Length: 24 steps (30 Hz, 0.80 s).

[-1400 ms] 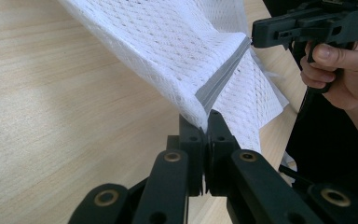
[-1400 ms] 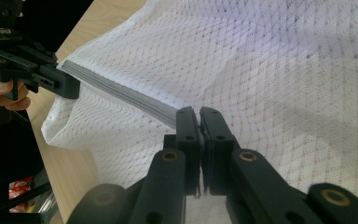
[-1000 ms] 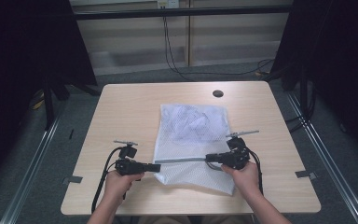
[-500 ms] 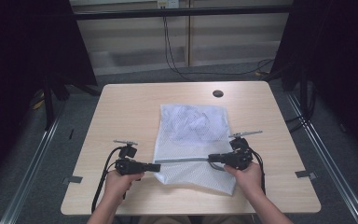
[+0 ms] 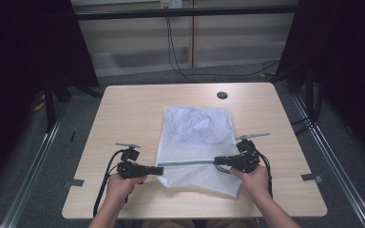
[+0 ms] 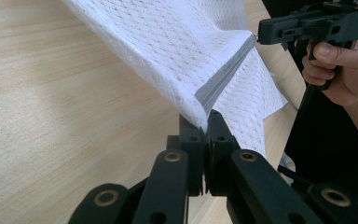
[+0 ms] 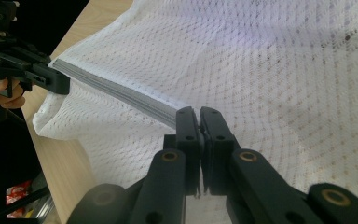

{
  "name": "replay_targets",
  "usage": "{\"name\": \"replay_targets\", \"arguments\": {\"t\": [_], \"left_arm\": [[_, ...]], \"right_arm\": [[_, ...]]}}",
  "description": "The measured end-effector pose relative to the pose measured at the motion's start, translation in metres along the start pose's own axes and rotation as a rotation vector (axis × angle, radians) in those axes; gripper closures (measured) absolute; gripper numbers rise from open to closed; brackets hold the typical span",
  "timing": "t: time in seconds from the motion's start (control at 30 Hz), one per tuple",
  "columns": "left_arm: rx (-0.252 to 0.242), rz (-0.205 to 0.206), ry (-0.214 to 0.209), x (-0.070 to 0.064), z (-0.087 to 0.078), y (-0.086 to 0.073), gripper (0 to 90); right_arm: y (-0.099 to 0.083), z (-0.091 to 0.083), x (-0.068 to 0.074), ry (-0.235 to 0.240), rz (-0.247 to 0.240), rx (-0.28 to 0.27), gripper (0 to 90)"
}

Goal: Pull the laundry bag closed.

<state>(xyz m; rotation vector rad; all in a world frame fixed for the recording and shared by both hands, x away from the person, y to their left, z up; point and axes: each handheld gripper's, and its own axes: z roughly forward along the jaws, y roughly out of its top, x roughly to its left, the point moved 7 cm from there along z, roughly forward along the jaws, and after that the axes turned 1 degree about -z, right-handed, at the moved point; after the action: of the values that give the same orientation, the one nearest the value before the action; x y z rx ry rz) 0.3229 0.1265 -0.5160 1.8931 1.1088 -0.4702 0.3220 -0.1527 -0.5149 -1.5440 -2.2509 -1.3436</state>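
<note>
A white mesh laundry bag lies on the wooden table, with pale clothing showing through its far half. A grey zipper strip runs across its near part, held taut and raised. My left gripper is shut on the zipper's left end. My right gripper is shut on the zipper's right end. In the left gripper view the bag hangs from the zipper, and the right gripper holds its far end. In the right gripper view the zipper runs to the left gripper.
A dark round hole sits in the table near its far edge. Black cables trail from both grippers toward the near edge. Metal floor rails run along both sides of the table.
The right gripper has drawn slightly to the right along the zipper line, stretching the strip a little tighter. The left gripper has held its place.
</note>
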Motion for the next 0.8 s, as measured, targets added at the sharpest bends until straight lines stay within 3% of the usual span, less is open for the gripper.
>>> {"name": "replay_targets", "arguments": {"t": [0.8], "left_arm": [[-0.005, -0.004, -0.002, 0.0003, -0.0025, -0.0005, 88.2]], "right_arm": [[-0.0014, -0.0058, -0.0046, -0.013, -0.006, -0.001, 86.6]]}}
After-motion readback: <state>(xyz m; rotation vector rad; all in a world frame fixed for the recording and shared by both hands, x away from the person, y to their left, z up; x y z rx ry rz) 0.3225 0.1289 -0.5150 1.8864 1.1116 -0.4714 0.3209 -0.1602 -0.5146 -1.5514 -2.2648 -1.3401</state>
